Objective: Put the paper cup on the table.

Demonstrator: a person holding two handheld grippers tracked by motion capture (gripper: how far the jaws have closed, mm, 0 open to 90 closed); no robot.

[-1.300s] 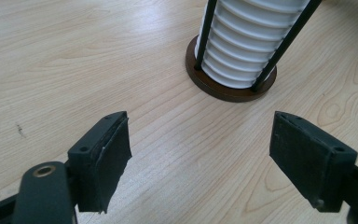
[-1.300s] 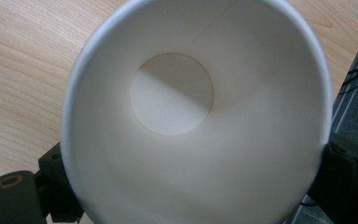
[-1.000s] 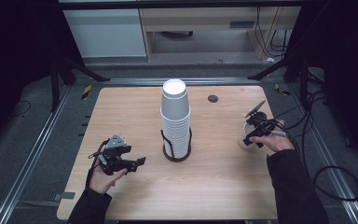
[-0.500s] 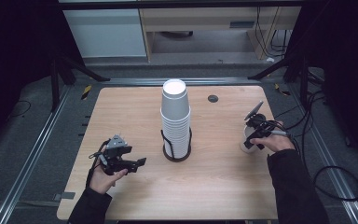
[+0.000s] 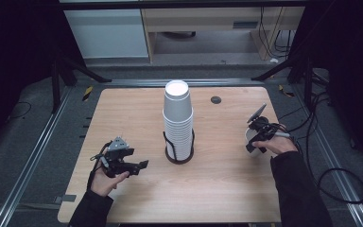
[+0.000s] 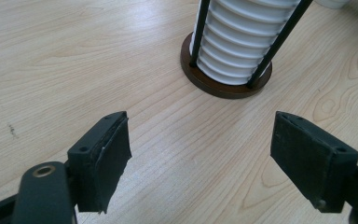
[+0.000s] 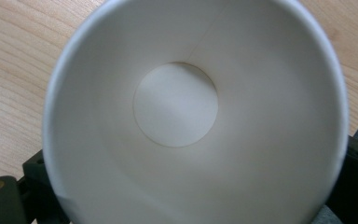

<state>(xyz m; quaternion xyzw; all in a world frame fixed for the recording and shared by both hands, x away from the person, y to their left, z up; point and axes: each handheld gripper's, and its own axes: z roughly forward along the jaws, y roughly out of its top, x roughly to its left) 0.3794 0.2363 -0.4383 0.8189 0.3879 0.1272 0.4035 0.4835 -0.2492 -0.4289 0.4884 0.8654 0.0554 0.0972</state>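
right gripper (image 5: 254, 142) sits at the right edge of the table (image 5: 227, 189), with a single white paper cup (image 5: 251, 137) between its jaws. its jaws have just been opening; in the right gripper view the cup (image 7: 191, 116) stands mouth up between them, and whether the pads yet clear its wall cannot be told. the cup appears to rest on the wood, well apart from the stack. left gripper (image 5: 134, 166) is held low over the near left of the table, jaws wide apart with nothing between them, aimed toward the holder base (image 6: 226, 84). at table centre, the stack of cups (image 5: 177, 118) stands inverted in the black wire holder (image 5: 178, 151). judgement: one cup is taken off and set upright; release is under way. the remaining stack is yet to be unloaded.
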